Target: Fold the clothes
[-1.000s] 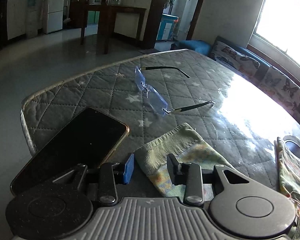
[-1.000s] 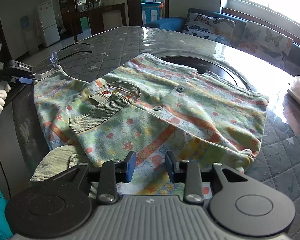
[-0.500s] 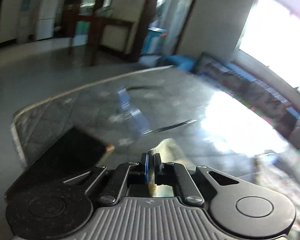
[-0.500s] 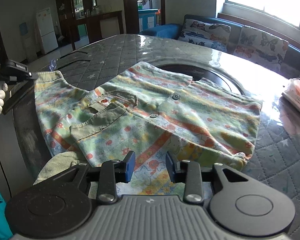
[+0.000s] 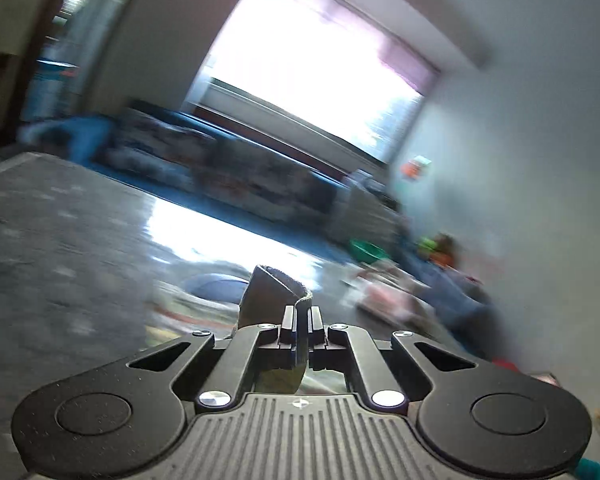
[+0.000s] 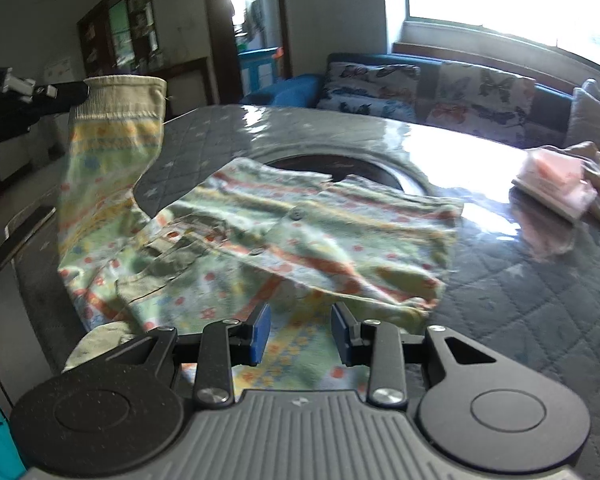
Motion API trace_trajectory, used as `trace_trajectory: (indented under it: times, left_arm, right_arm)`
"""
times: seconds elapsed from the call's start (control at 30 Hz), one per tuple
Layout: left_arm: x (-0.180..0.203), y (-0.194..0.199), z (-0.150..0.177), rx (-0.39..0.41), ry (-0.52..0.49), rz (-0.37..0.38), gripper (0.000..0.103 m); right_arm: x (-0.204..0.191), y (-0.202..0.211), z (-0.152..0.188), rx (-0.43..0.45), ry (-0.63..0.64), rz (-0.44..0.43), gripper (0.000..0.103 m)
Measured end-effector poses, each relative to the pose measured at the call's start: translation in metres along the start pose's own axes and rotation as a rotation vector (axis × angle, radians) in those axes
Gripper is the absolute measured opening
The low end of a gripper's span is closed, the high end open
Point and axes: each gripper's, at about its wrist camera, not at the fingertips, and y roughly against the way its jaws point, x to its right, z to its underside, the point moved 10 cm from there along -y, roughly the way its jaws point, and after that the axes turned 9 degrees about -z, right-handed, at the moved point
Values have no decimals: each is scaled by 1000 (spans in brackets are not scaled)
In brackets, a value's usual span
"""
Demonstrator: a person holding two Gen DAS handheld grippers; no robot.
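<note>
A: Item one: child's patterned shirt, floral print with orange stripes, buttoned front, ribbed khaki cuffs. Location?

B: Body spread flat on the quilted counter. One sleeve lifted clear of it, hanging from its ribbed cuff.

A: Held by?

B: Left tool, jaws clamped together on the cuff. Probable reason: the sleeve is raised by its end so it can be carried across the body as a fold.

A: Right tool?

B: Jaws apart, holding nothing, low over the near hem. Judged to be waiting, or ready to pin the cloth while the sleeve travels.

A: Differences between views?

B: Right wrist view: whole garment, the hanging sleeve, the left tool at the far left edge, a pink packet on the counter's far side, a butterfly-print sofa beyond. Left wrist view: heavily blurred; only the pinched cuff edge between the jaws is sharp, plus a bright window. It confirms the grip; it does not show the shirt's layout.
</note>
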Motion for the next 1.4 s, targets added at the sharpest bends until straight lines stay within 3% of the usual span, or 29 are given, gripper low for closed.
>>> trace_trajectory:
  times: [0.17,0.43,0.6,0.77,0.93,1.23,1.4]
  left_arm:
    - [46,-29,34,-110,-43,149,5]
    - [53,-49,89,-284,-132,225,11]
    - [45,-37,102,-317,-171,257,16]
    - [0,-43,93,-313,-144,138,16]
    - [-44,-56,77,-286,-115,20,14]
    - [-92,-78,85,-321,-77,-101,14]
    - [-110,-75,83,-315,-39,-111,12]
  right_arm:
    - [21,17,2,36,-61,36,33]
    - [39,24,7,42,-121,63,33]
    - [40,21,4,48,-151,50,33]
    - [27,4,0,42,-147,12,33]
    - [5,-16,-3,13,-61,-9,33]
    - [-14,-51,-4,-40,14,-40,33]
    - [-18,-58,-2,-61,47,-52,33]
